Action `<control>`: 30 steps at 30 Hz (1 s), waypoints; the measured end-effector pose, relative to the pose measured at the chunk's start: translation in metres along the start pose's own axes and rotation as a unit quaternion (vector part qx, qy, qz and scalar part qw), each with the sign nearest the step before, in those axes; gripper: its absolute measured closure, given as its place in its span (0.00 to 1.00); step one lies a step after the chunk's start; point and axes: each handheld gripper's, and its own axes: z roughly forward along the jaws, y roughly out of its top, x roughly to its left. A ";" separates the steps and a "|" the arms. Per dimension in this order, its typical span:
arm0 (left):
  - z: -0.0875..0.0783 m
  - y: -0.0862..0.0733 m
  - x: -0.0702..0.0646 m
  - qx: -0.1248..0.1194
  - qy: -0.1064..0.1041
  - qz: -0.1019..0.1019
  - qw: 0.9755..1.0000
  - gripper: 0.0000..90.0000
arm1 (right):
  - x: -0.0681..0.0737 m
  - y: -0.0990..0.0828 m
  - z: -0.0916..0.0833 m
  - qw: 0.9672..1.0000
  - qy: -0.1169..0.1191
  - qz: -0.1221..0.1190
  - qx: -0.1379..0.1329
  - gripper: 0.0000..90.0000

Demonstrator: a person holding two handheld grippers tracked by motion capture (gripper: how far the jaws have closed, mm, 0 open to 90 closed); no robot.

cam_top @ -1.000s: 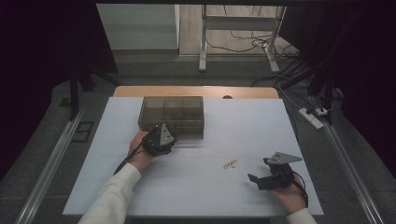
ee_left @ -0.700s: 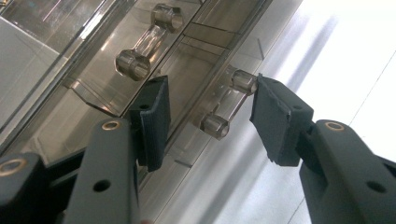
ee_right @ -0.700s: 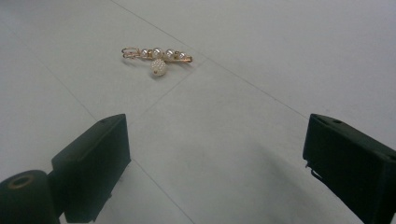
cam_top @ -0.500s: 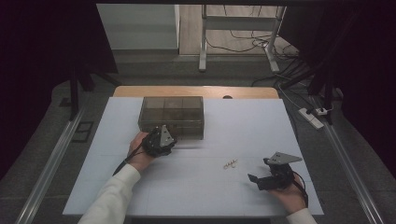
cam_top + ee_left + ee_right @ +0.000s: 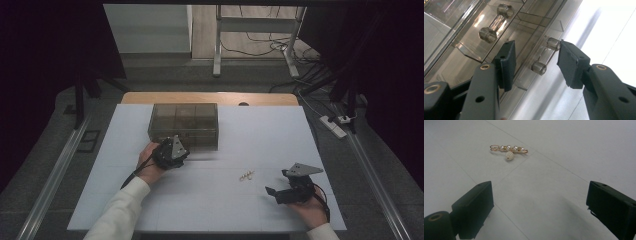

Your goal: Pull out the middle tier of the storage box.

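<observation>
High view: left tool (image 5: pixel 186 151) sits centre-left of frame, nose right at the front face of the smoky plastic drawer box (image 5: pixel 184 125), which stands on the white worktop (image 5: pixel 125 200) just above frame centre. Right tool (image 5: pixel 275 192) rests lower right, aimed twd a small gold brooch (image 5: pixel 246 175) lying on the worktop below centre, near the tool but apart from it.

Left gripper view: jaws partly apart, straddling a clear bar handle (image 5: pixel 544 56) at frame centre. Right pad is at or almost on the handle's far stud, left pad stands clear, so not clamped yet. A second handle (image 5: pixel 495 23) sits upper left, on the neighbouring drawer. Judgement: box is hard, glossy acrylic, so slippery and prob. light; a pull may drag the whole box fwd unless it's braced. Best hold is across the bar mid-span between the two studs, squeezed gently, since thin acrylic can crack.

Right gripper view: jaws wide apart w/ nothing between, pads at lower left and lower right. Brooch w/ pearl beads and a hanging ball lies upper centre-left, flat on the worktop. Judgement: v. light, thin wire, small, beads rounded and slick; easy to flick away or bend. Take it across the beaded bar, pads low to the worktop, soft close.
</observation>
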 end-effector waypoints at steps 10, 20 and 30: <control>-0.002 0.001 -0.004 -0.001 -0.002 0.008 1.000 0.55 | 0.000 0.000 0.000 1.000 0.001 0.000 0.001 0.08; -0.004 0.000 -0.005 -0.002 -0.004 0.011 1.000 0.56 | 0.000 0.000 -0.001 1.000 0.002 0.000 0.001 0.08; -0.005 0.000 -0.008 -0.002 -0.004 0.017 1.000 0.57 | 0.000 0.000 -0.001 1.000 0.002 0.000 -0.001 0.08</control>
